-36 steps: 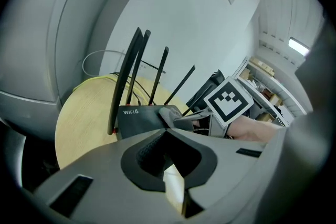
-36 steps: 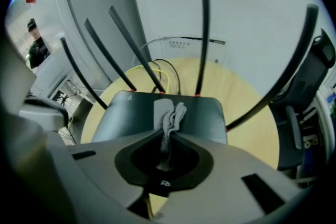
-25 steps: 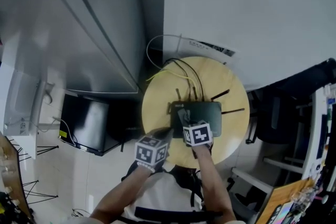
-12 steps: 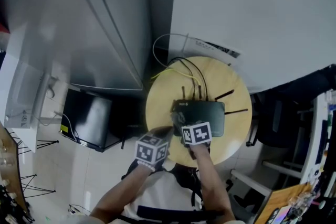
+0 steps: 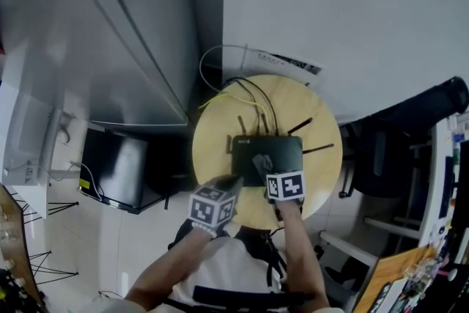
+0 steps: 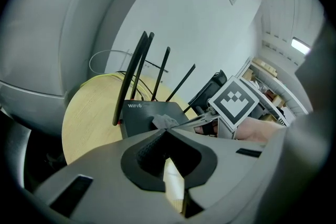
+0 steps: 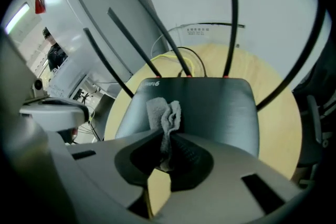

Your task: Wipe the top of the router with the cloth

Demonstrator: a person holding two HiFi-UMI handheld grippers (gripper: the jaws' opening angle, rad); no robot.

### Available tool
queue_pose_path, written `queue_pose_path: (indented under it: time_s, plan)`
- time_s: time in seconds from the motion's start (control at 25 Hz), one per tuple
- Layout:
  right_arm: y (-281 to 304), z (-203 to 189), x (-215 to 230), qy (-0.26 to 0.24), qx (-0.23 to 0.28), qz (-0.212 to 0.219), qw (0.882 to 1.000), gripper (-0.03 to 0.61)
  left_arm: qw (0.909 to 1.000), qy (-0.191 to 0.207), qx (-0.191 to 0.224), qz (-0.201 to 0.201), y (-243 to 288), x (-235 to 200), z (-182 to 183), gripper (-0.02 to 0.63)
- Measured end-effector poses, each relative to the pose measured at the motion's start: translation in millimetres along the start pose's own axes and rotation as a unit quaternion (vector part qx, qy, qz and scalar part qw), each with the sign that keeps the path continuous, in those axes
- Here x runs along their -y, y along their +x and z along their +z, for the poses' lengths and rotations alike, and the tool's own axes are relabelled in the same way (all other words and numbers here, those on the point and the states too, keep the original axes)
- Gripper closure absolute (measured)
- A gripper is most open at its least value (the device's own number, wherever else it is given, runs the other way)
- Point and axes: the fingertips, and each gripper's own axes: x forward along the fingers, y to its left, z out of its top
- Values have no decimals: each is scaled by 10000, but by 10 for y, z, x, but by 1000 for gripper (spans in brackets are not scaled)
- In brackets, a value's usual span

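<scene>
While the grey cloth (image 7: 166, 112) is pinched between the jaws of the right gripper (image 7: 167, 136), its bunched end is laid on the top of the black router (image 7: 218, 107), toward the front left part. The router is set near the middle of the round wooden surface (image 7: 281, 128) (its antennas (image 6: 132, 73) are raised at the back). The left gripper (image 6: 164, 131) is held pressed together on nothing, just beside the router's near left corner.

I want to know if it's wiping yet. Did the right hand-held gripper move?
Yes. Against the router, the right hand-held gripper and its cloth slid rightward, from the left end toward the middle.
</scene>
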Motion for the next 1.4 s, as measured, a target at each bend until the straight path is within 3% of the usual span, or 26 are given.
queue_pose_path:
  time_s: [0.6, 0.8, 1.04, 1.4]
  plan:
    - [-419, -406, 1067, 674, 159, -682, 9953, 534, 9989, 341, -156, -296, 283, 473, 47, 617]
    - [-703, -450, 1273, 844, 452, -958, 9908, 534, 9985, 389, -217, -312, 292, 501, -2, 617]
    - [-568, -666, 1174, 906, 308, -870, 9916, 534, 9989, 358, -208, -223, 202, 418, -46, 617]
    - [-413, -621, 717, 700, 336, -652, 9948, 534, 9994, 299, -168, -92, 18, 215, -134, 617]
